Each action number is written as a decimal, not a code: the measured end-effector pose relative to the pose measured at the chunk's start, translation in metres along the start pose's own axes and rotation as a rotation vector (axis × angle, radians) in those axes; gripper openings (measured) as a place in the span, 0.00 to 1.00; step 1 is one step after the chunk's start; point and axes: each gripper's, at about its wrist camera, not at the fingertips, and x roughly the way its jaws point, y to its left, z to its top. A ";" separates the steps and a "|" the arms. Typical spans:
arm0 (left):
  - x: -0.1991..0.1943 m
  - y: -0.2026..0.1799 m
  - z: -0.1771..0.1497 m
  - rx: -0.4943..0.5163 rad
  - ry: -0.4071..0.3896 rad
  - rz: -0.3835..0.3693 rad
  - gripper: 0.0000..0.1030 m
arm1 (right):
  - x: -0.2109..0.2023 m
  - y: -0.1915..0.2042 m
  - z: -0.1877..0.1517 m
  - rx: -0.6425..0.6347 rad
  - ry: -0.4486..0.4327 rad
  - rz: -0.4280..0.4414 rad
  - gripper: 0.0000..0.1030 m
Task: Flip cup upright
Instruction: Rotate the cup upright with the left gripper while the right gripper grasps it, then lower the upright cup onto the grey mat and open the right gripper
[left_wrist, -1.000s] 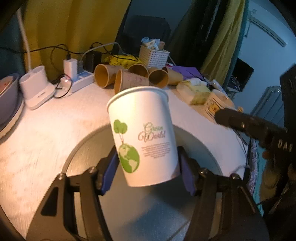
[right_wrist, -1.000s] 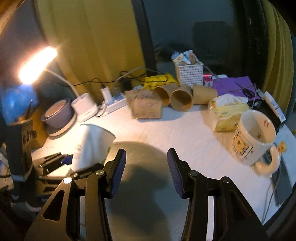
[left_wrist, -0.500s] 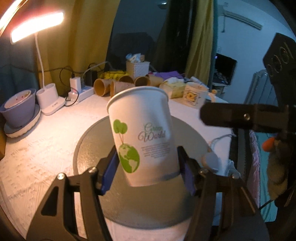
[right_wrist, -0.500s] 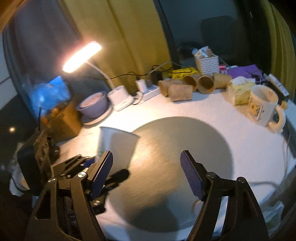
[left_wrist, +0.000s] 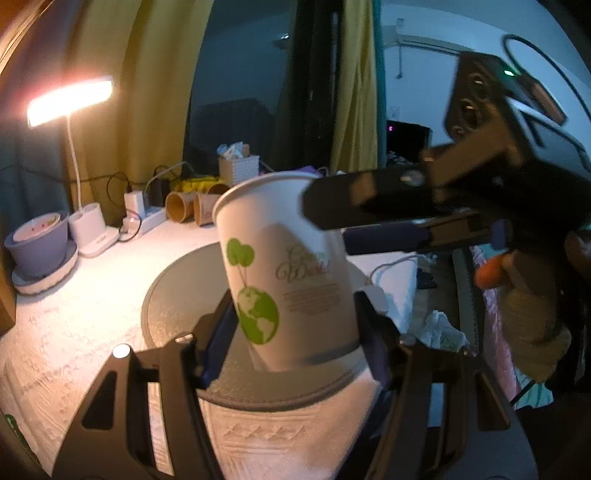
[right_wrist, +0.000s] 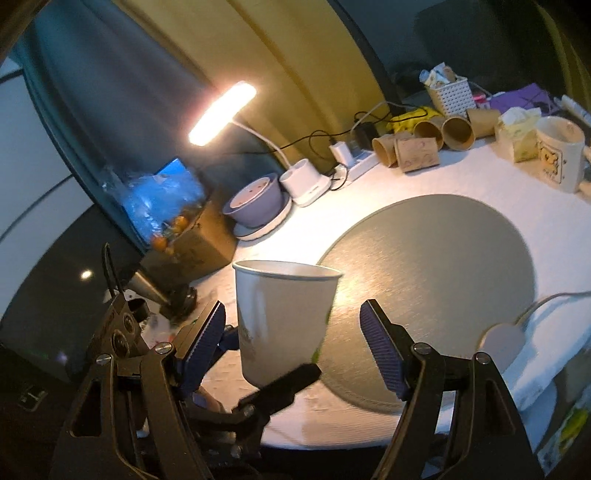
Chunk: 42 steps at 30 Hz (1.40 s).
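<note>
A white paper cup (left_wrist: 284, 269) with a green globe print is held mouth up, a little tilted, above the near edge of the grey round mat (left_wrist: 173, 291). My left gripper (left_wrist: 295, 325) is shut on the cup's lower half. In the right wrist view the cup (right_wrist: 284, 317) sits between the wide-open fingers of my right gripper (right_wrist: 295, 347), which do not touch it. The right gripper's body (left_wrist: 443, 206) shows at the right of the left wrist view, level with the cup's rim.
Behind the grey mat (right_wrist: 436, 280) lie several brown paper cups (right_wrist: 417, 147), a power strip (right_wrist: 354, 162), a white basket (right_wrist: 450, 96), a tissue pack and a mug (right_wrist: 561, 155). A lit desk lamp (right_wrist: 225, 110) and a purple bowl (right_wrist: 255, 199) stand at the left.
Both grippers have drawn back toward the table's near edge and up. The right gripper has opened wider and swung around the cup. The left gripper keeps its hold.
</note>
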 end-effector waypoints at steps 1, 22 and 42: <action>-0.002 -0.002 0.000 0.005 -0.008 -0.003 0.61 | 0.001 0.002 -0.001 0.003 0.002 0.007 0.76; 0.033 0.024 -0.003 -0.085 0.127 -0.040 0.78 | 0.039 -0.016 0.024 -0.004 0.078 0.009 0.67; 0.074 0.129 0.000 -0.393 0.262 0.185 0.78 | 0.118 -0.070 0.067 -0.313 -0.015 -0.369 0.67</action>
